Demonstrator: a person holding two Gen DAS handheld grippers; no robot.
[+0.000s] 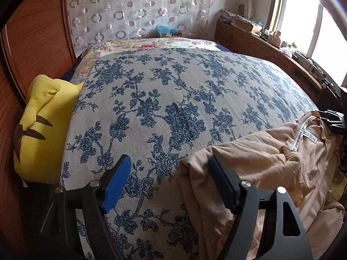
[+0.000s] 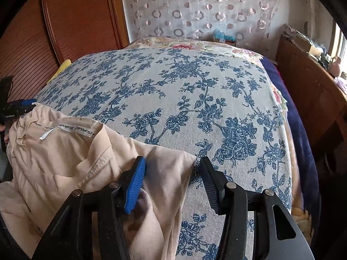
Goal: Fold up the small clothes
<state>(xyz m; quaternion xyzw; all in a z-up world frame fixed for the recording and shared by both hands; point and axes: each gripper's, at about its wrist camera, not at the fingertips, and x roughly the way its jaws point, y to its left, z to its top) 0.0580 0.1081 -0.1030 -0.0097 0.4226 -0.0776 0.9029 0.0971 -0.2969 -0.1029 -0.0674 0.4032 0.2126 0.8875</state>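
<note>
My left gripper (image 1: 170, 184) and right gripper (image 2: 172, 184) both gape wide at the crumpled beige shirt's (image 1: 271, 173) outer edges at lower frame, floral bedspread (image 1: 173, 99) bare beyond.

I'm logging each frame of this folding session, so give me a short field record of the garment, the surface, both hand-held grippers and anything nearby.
garment: beige shirt, crumpled, unfolded, collar label showing, at the near edge of the bed
surface: blue floral bedspread
left hand-held gripper: open, one finger over the shirt's edge, nothing gripped
right hand-held gripper: open, straddling the shirt's corner, nothing gripped
nearby: yellow pillow at the bed's left side; wooden cabinet on the right
fold status: not yet started
</note>
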